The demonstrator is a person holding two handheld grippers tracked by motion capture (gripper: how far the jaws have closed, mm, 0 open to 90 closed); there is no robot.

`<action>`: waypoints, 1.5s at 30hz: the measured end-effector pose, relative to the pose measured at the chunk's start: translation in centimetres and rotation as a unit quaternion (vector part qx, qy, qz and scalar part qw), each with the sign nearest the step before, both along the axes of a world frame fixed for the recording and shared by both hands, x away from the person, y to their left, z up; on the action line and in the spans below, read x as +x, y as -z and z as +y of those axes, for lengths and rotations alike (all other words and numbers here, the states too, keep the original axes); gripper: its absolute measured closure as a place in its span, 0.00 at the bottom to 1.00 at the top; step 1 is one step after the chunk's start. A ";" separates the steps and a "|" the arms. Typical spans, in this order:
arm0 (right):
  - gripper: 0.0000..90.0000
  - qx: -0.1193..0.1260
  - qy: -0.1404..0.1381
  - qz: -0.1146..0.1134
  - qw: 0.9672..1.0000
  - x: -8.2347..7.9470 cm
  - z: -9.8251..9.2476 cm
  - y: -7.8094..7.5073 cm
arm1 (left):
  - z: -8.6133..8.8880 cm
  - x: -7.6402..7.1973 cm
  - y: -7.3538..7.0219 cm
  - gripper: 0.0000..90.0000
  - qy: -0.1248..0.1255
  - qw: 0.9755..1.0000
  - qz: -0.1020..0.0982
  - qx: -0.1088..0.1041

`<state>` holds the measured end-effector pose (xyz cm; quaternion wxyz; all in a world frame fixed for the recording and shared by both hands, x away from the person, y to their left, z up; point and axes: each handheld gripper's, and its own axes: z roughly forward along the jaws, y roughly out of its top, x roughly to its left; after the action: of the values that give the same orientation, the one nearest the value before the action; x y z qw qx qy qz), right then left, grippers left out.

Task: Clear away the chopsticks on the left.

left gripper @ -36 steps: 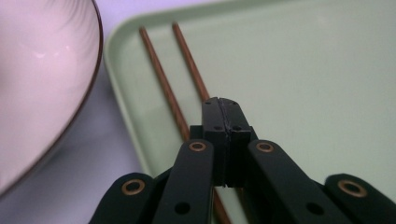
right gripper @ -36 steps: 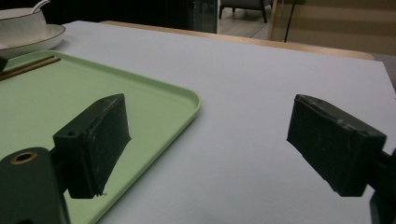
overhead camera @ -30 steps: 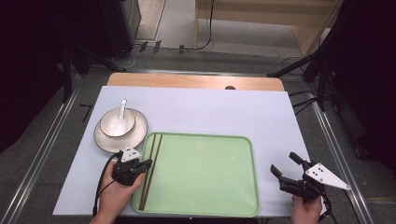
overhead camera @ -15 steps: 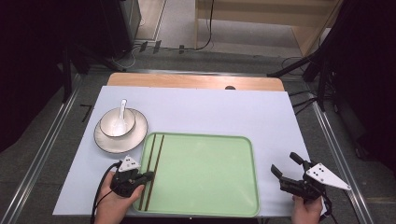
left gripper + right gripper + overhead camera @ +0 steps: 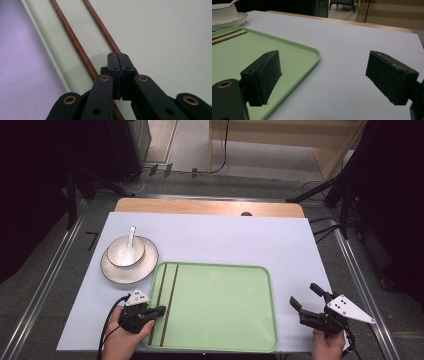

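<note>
Two brown chopsticks (image 5: 168, 295) lie side by side along the left edge of a green tray (image 5: 225, 310). My left gripper (image 5: 159, 310) is shut, its tips right over the near ends of the chopsticks. In the left gripper view the joined jaws cover the right chopstick (image 5: 99, 23); I cannot tell whether they pinch it. The left chopstick (image 5: 70, 40) runs beside them. My right gripper (image 5: 305, 295) stands open over the bare table just right of the tray, nothing between its jaws (image 5: 324, 72).
A white bowl (image 5: 120, 255) with a white spoon (image 5: 131, 236) in it sits on a plate (image 5: 112, 272) at the tray's far left corner. The tray's rim (image 5: 315, 53) lies by the right gripper's left jaw. The near table edge is close to both hands.
My left gripper has slid a little toward the near edge along the chopsticks, still shut. The right gripper and the chopsticks have stayed where they were.
</note>
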<state>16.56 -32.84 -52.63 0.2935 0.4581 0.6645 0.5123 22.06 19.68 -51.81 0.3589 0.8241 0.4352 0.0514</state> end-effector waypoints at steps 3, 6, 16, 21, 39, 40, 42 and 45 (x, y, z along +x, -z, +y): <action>0.14 0.000 0.000 0.000 1.000 0.0 0.0 0.0 | 0.1 0.0 0.0 0.98 0.002 1.000 -0.003 -0.002; 0.14 -0.001 0.000 0.000 1.000 0.0 0.0 0.0 | 0.2 0.1 -0.1 0.97 0.002 1.000 -0.004 -0.005; 0.14 -0.002 0.000 0.002 1.000 0.0 0.1 0.0 | 1.0 0.2 -0.6 0.88 -0.008 0.999 -0.028 -0.027; 0.14 -0.002 0.001 0.003 1.000 0.0 0.1 0.0 | 2.0 0.3 -0.8 0.69 -0.013 0.995 -0.084 -0.050; 0.14 -0.002 0.001 0.003 1.000 0.1 0.1 0.1 | 6.9 1.2 -2.8 0.00 -0.035 0.983 -0.148 -0.103; 0.14 -0.001 0.001 0.003 1.000 0.1 0.1 0.1 | 7.3 1.3 -2.8 0.00 -0.039 0.982 -0.151 -0.104; 0.14 -0.001 0.001 0.003 1.000 0.1 0.0 0.1 | 8.1 1.5 -2.8 0.00 -0.040 0.981 -0.154 -0.111; 0.14 -0.001 0.001 0.003 1.000 0.0 0.0 0.1 | 9.2 1.6 -2.8 0.00 -0.048 0.979 -0.162 -0.115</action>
<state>16.60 -32.83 -52.73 0.2927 0.4598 0.6654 0.5100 23.64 28.91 -49.01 0.5141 0.7363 0.4132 0.1507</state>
